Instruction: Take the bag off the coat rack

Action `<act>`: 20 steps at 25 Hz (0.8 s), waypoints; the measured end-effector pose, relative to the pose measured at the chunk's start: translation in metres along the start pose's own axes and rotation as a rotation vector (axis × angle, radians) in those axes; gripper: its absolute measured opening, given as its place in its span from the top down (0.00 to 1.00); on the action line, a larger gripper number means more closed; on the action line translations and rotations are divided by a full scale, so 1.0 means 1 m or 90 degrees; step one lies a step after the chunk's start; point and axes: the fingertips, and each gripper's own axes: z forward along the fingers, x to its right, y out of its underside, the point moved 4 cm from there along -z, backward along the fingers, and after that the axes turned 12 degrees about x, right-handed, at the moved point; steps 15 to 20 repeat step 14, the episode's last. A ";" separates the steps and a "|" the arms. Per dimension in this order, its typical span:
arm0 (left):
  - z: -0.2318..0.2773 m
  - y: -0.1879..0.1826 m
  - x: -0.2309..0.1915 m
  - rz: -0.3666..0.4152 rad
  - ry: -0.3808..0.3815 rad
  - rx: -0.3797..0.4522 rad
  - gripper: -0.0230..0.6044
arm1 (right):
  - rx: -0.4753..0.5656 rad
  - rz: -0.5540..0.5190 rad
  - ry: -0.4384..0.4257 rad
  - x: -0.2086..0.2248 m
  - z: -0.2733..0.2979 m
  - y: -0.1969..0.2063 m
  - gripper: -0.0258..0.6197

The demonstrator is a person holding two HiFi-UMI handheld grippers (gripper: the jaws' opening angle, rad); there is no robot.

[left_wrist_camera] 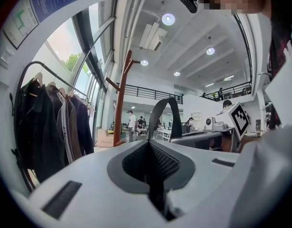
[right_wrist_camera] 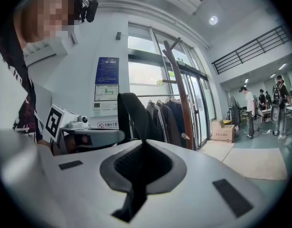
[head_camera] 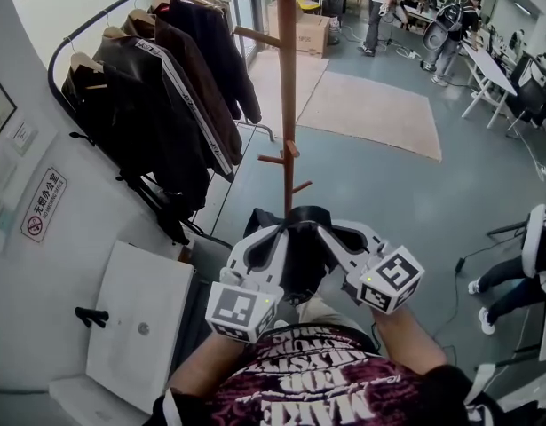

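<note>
Office hall, bkgd items only.
Dark jackets (head_camera: pixel 166 96) hang on a curved clothes rail (head_camera: pixel 58 56) along L wall, w/ a warning sign (head_camera: pixel 43 204) on the wall below and a white cabinet (head_camera: pixel 139 313) nearer the camera. Beige rug (head_camera: pixel 375 109) on grey floor (head_camera: pixel 415 211); cardboard box (head_camera: pixel 310 32) beyond it. People (head_camera: pixel 450 34) at white benches (head_camera: pixel 486 65) top R; a seated person's legs (head_camera: pixel 508 282) at R edge.
</note>
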 end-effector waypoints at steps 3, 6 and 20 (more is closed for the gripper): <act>0.000 0.003 0.002 -0.006 0.003 -0.005 0.95 | -0.006 0.003 0.006 0.001 -0.002 0.003 0.95; 0.002 0.007 0.001 -0.008 0.004 -0.012 0.95 | -0.009 0.008 0.010 0.004 -0.001 0.006 0.95; 0.019 0.014 -0.010 -0.011 -0.001 -0.020 0.95 | -0.018 0.013 0.007 0.021 0.010 0.011 0.95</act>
